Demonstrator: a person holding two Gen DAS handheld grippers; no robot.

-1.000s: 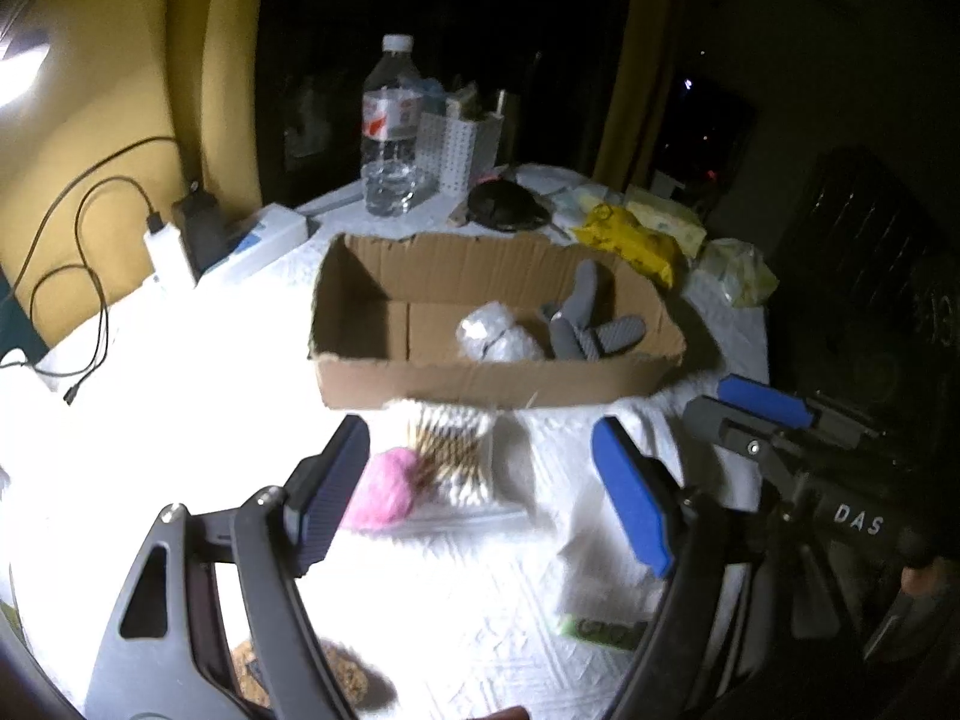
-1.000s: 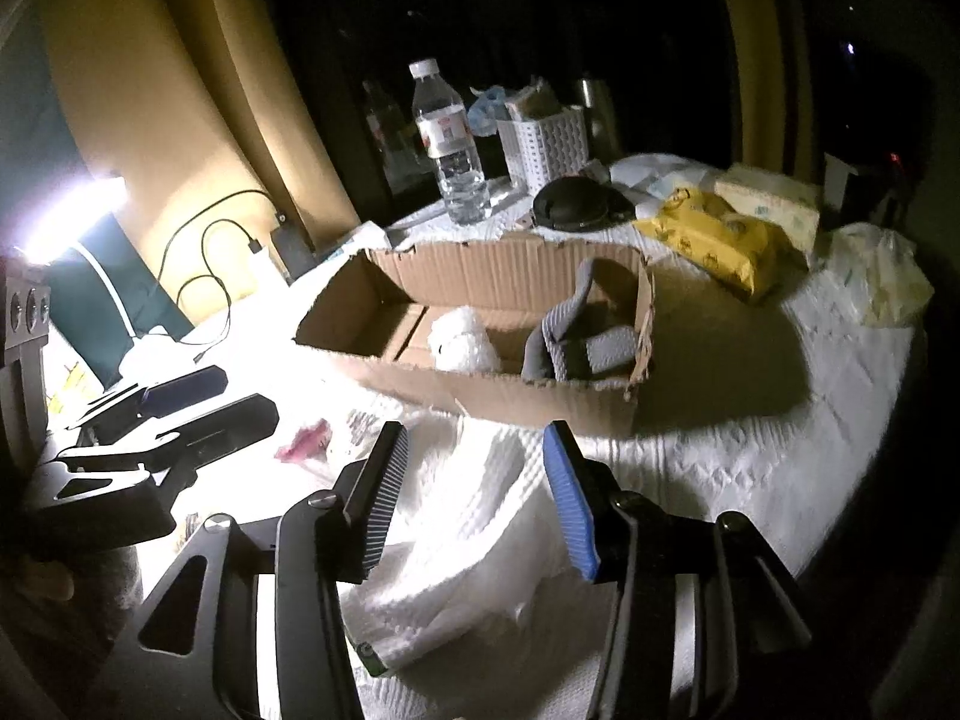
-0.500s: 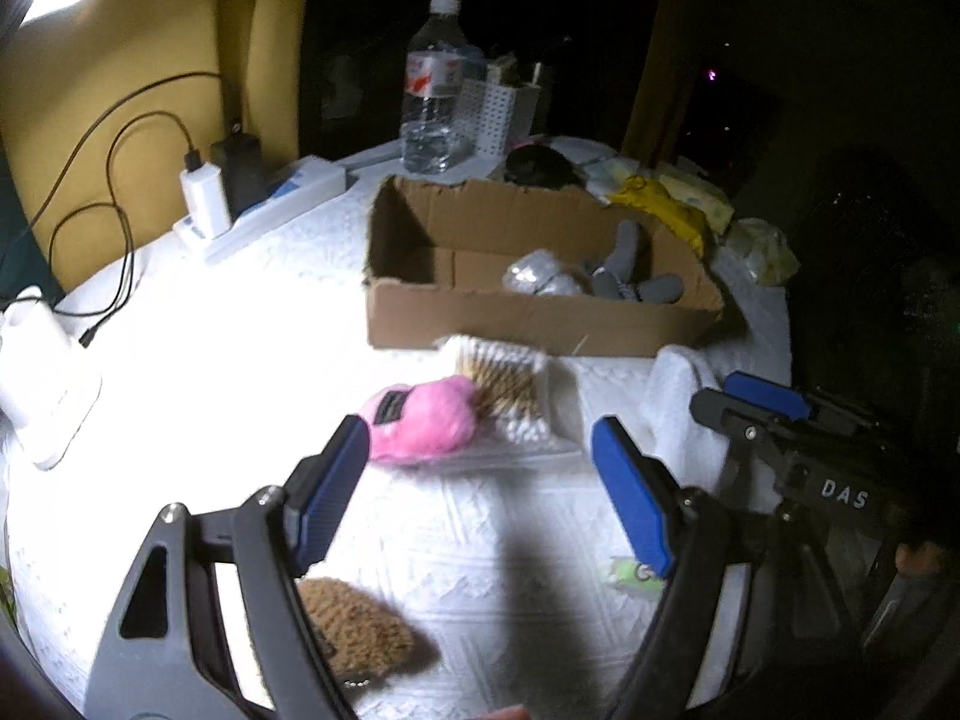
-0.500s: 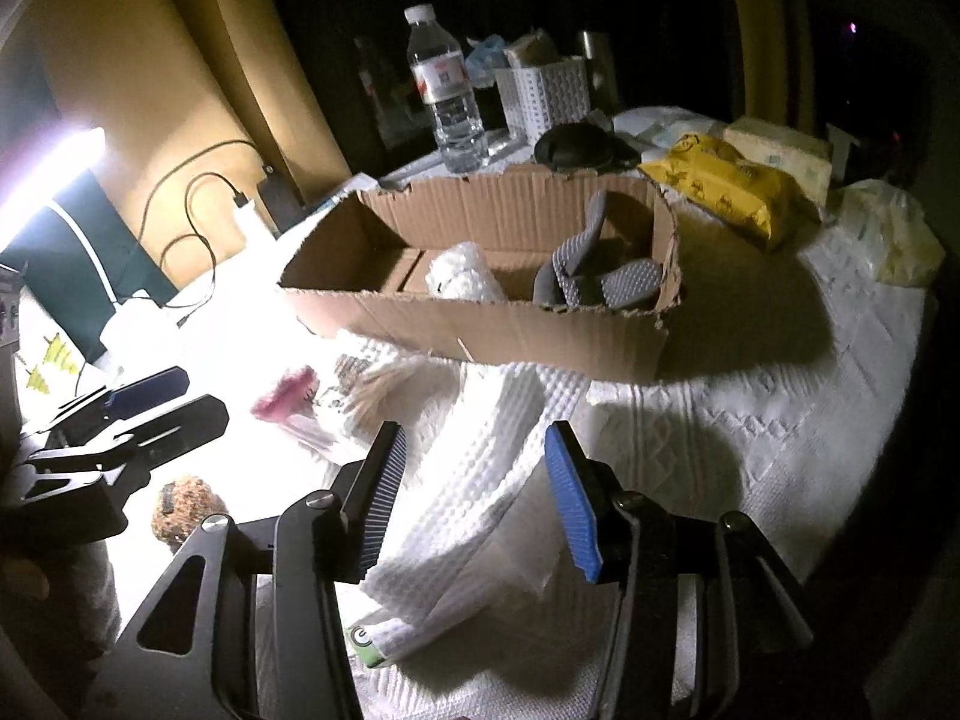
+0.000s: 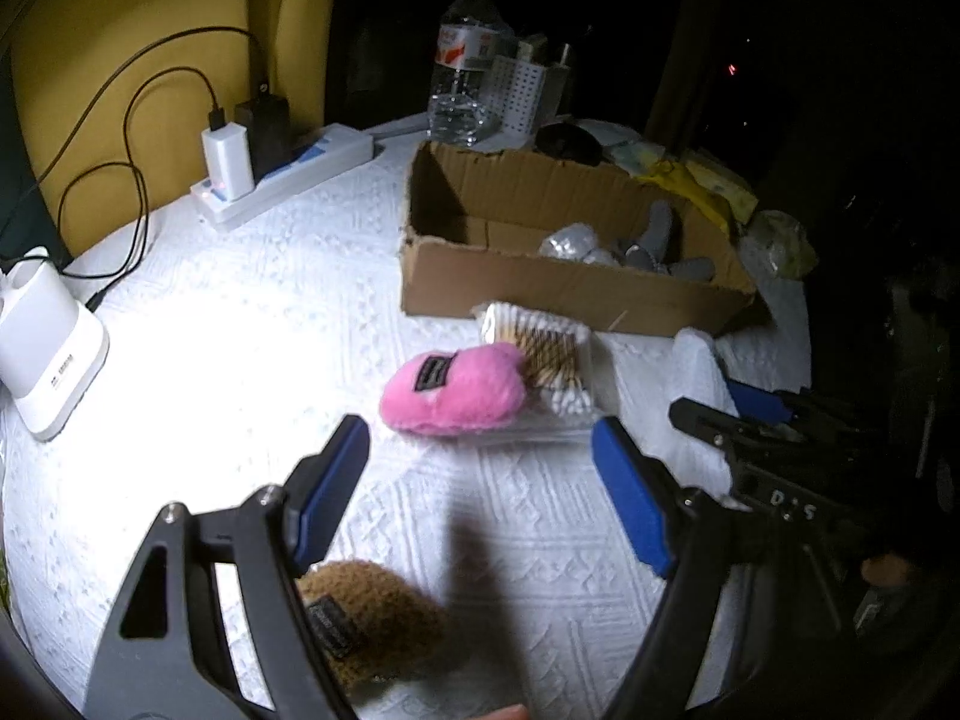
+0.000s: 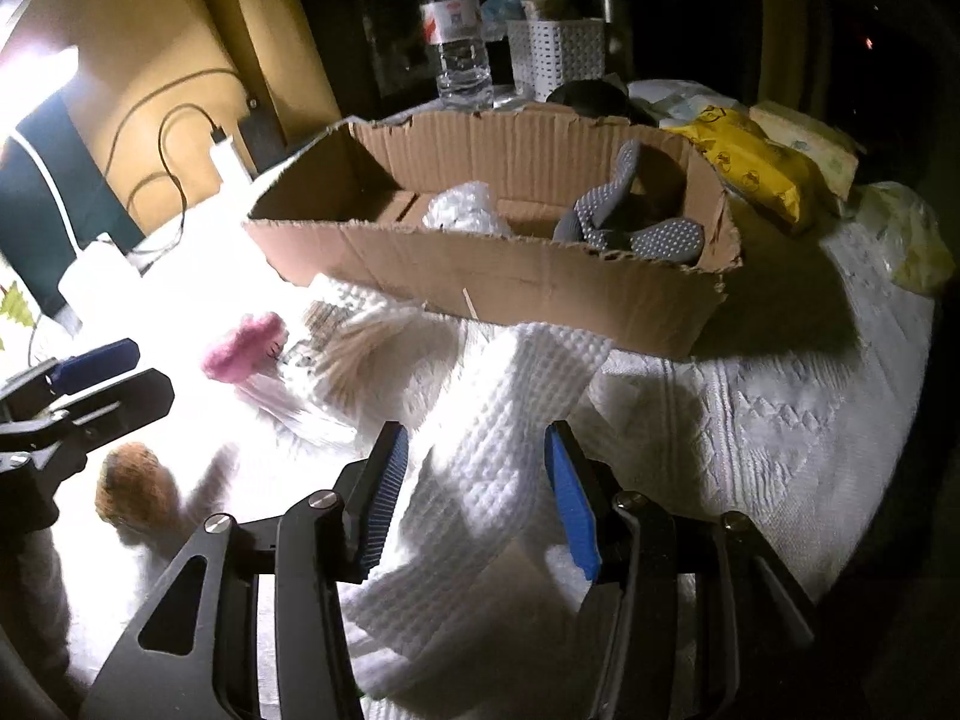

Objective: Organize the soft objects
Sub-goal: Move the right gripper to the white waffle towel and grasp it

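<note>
A pink plush toy (image 5: pixel 453 390) lies on the white tablecloth, just ahead of my open, empty left gripper (image 5: pixel 480 480). A brown plush toy (image 5: pixel 366 618) lies under the left gripper's left finger. A cardboard box (image 5: pixel 570 294) behind holds grey socks (image 6: pixel 630 222) and a white bundle (image 6: pixel 462 213). My right gripper (image 6: pixel 477 501) is open over a crumpled white waffle towel (image 6: pixel 510 420), which lies between its fingers. The pink toy (image 6: pixel 243 348) and the brown toy (image 6: pixel 129 486) also show in the right wrist view.
A clear pack of cotton swabs (image 5: pixel 555 360) lies beside the pink toy. A power strip with chargers (image 5: pixel 282 174), a white device (image 5: pixel 45 354), a water bottle (image 5: pixel 465 60), a white basket (image 6: pixel 555 51) and yellow packets (image 6: pixel 756 165) stand around the box.
My left gripper has pulled back and turned left, so the pink toy, then the brown toy, came into view. My right gripper has moved closer over the towel.
</note>
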